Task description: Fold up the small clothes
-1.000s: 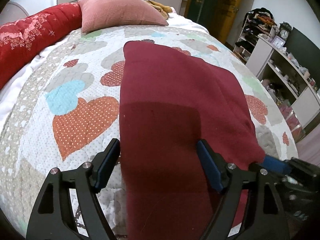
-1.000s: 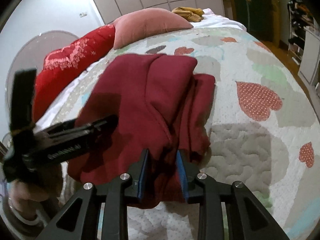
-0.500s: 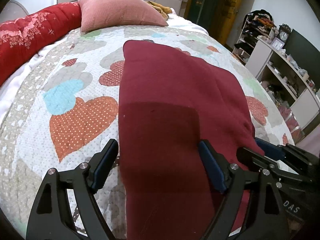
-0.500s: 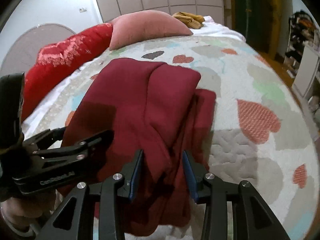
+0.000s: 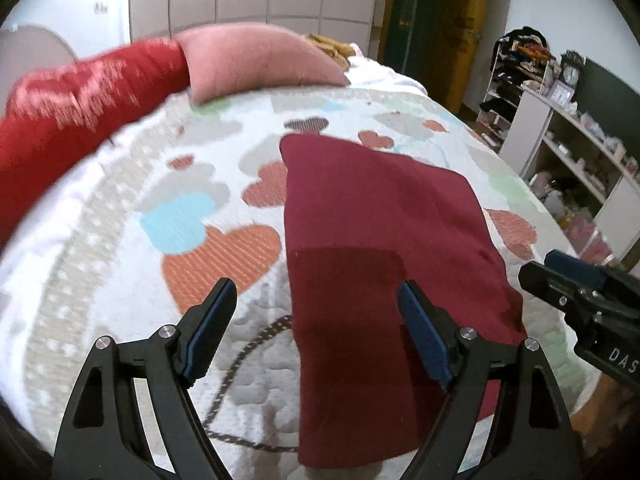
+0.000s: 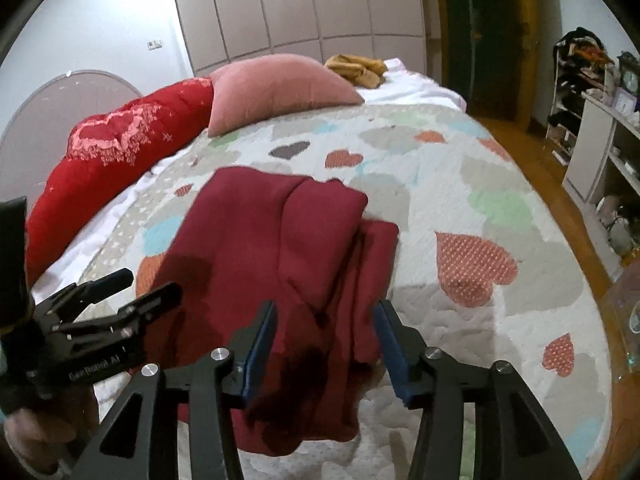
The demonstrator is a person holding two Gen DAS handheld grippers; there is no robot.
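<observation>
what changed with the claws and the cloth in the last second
The right claw opened and let go of the maroon cloth's near edge, then backed off slightly. The left claw pulled back and up, open throughout. The cloth stayed folded in place on the quilt.

"DAS" – white letters on right claw body.

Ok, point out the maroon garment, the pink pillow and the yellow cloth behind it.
maroon garment (image 5: 372, 216), left wrist view, flat upper panel.
pink pillow (image 6: 276, 88), right wrist view, middle of its face.
yellow cloth (image 6: 356, 69), right wrist view, center of the bundle.
</observation>
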